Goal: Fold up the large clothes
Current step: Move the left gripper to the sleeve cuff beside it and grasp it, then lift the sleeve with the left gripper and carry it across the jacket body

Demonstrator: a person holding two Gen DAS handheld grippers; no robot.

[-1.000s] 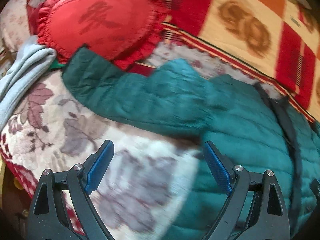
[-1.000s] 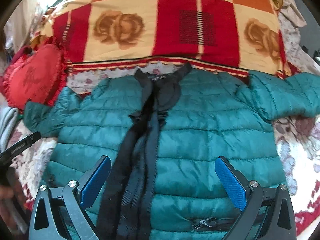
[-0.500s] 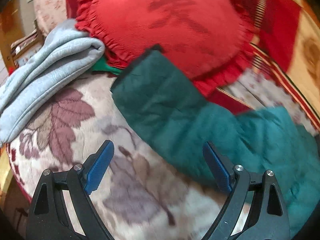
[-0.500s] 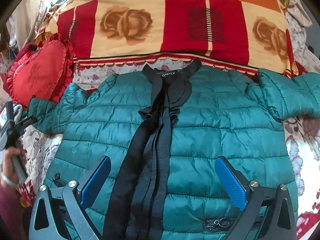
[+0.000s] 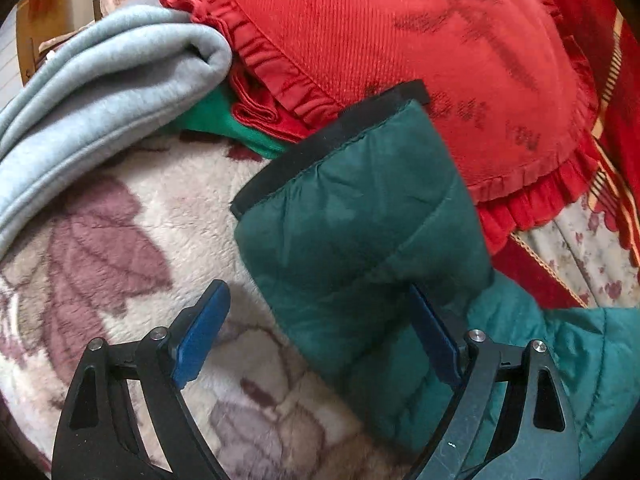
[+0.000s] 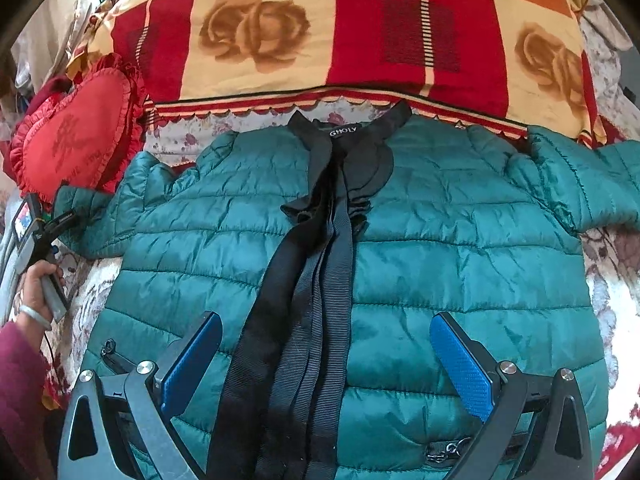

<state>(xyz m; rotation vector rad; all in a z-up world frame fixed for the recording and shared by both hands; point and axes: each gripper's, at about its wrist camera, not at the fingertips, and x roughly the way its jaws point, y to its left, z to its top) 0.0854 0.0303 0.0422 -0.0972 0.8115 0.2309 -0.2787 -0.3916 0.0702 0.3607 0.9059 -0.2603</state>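
Left gripper [image 5: 316,340] stands wide apart over the jacket's sleeve [image 5: 360,232], its jaws having just eased a little closer, with the sleeve's lower edge lying between them but not pinched; the right-hand blue pad sits against the fabric, though whether it presses I cannot tell. Only this close view shows the sleeve's black cuff [image 5: 332,136], the folded grey fleece [image 5: 100,92] at far left, and a strip of bright green cloth [image 5: 224,120] tucked under the red heart cushion [image 5: 420,52]. From the right wrist view the whole green quilted jacket [image 6: 440,240] appears, spread flat and front-up on the floral bed cover [image 6: 608,312], black collar [image 6: 344,132] towards the chequered rose blanket [image 6: 340,24], black straps [image 6: 312,300] running down its middle. At that view's left edge a hand [image 6: 38,284] in a maroon sleeve [image 6: 18,392] grips the left tool's handle, angled down at the sleeve end. Right gripper [image 6: 326,360] hovers open above the jacket's lower front, holding nothing.
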